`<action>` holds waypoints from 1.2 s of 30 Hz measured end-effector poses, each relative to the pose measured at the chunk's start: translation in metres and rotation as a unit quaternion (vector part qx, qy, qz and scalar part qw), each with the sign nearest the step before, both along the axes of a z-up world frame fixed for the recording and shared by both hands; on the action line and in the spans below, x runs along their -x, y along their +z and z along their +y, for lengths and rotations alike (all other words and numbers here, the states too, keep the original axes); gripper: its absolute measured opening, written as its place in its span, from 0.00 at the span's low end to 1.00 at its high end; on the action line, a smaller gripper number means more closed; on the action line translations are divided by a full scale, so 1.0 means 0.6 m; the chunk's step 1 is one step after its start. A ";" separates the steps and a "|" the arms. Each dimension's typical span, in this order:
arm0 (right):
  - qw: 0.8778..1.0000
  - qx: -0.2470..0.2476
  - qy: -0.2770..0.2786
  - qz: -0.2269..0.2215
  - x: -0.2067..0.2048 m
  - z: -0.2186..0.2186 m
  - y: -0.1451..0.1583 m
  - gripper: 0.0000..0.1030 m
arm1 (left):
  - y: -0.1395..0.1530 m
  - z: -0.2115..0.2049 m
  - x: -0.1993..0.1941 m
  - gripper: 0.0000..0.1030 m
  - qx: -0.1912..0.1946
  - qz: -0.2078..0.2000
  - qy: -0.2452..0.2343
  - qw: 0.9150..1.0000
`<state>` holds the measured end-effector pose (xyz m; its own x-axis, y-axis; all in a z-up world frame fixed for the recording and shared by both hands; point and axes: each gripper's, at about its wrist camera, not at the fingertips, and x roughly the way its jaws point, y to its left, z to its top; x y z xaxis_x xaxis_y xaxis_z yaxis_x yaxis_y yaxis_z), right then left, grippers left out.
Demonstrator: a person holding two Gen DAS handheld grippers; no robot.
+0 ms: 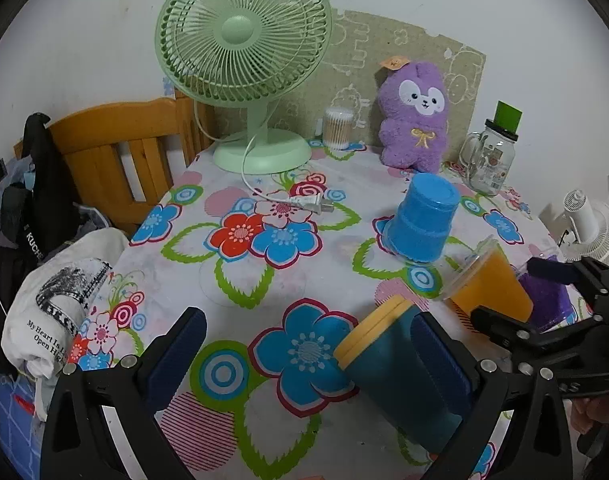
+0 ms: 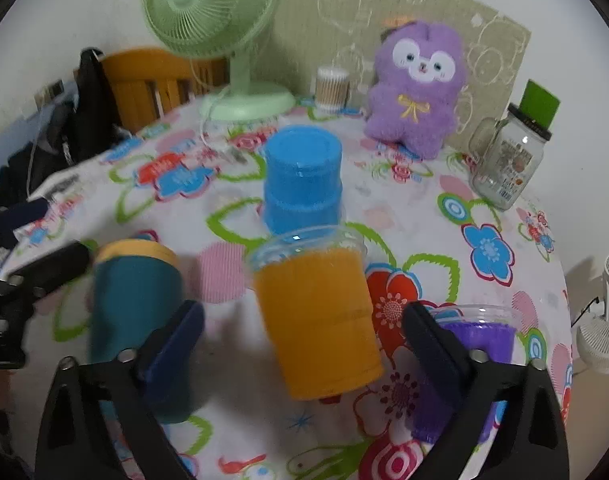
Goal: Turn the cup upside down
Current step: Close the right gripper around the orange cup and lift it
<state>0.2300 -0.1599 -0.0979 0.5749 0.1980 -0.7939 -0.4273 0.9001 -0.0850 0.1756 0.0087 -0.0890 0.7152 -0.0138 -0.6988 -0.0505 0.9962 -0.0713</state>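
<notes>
Right gripper (image 2: 304, 344): fingers spread wide, straddling the orange cup (image 2: 316, 320) at lower centre of the right wrist view. The cup stands between them, mouth up under a clear rim, tilted a little; neither pad visibly presses it, so I read no grip yet. Likely the wide spread is meant to clear the cup's walls before closing round its middle, which would leave room to roll it over.

Left gripper (image 1: 308, 356): fingers also wide apart. Its right finger (image 1: 440, 356) overlaps the teal cup (image 1: 388, 364) with the yellow rim at lower right of the left wrist view; whether it touches, cannot tell. Nothing is clamped.

A blue cup (image 2: 302, 184) sits mouth down at mid-frame, beyond the orange one, probably the target pose. A purple cup (image 2: 476, 336) stands at lower right behind the right finger, close by; a wide turn of the orange cup might knock it.

Surface: counter (image 1: 264, 280) under a flowered cloth in red, blue and green. At its far edge, a green fan (image 1: 244, 40) upper left with its plug lying loose, a tub of cotton swabs (image 1: 338, 128), a purple plush toy (image 1: 414, 116), and a glass mug jar (image 1: 490, 156) at right.

Room: pale wall, patterned board behind the toy, wooden bed frame (image 1: 116, 140) and heaped clothes at left, small white fan (image 1: 588, 224) far right.
</notes>
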 end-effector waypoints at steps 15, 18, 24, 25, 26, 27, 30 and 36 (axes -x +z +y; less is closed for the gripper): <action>0.999 -0.003 -0.005 0.037 -0.026 -0.012 -0.035 0.66 | -0.007 -0.026 -0.001 1.00 -0.012 0.006 -0.013 1.000; 0.999 -0.013 -0.011 0.033 -0.017 -0.020 -0.023 0.66 | -0.001 -0.029 0.004 1.00 -0.009 0.004 -0.014 1.000; 0.999 -0.025 -0.018 0.017 0.003 -0.031 0.005 0.66 | 0.012 -0.046 0.018 1.00 -0.016 -0.002 -0.024 1.000; 0.999 -0.026 -0.018 0.014 0.008 -0.032 0.010 0.66 | 0.014 -0.049 0.021 1.00 -0.017 -0.004 -0.025 1.000; 0.999 -0.026 -0.017 0.013 0.013 -0.032 0.014 0.66 | 0.016 -0.052 0.024 1.00 -0.017 -0.005 -0.027 0.999; 0.999 -0.026 -0.017 0.011 0.017 -0.032 0.017 0.66 | 0.018 -0.055 0.027 1.00 -0.019 -0.005 -0.029 0.999; 1.000 -0.027 -0.014 0.006 0.033 -0.030 0.027 0.66 | 0.023 -0.060 0.038 1.00 -0.022 -0.008 -0.032 0.999; 1.000 -0.023 -0.003 -0.006 0.067 -0.020 0.047 0.66 | 0.028 -0.066 0.062 1.00 -0.027 -0.010 -0.037 0.999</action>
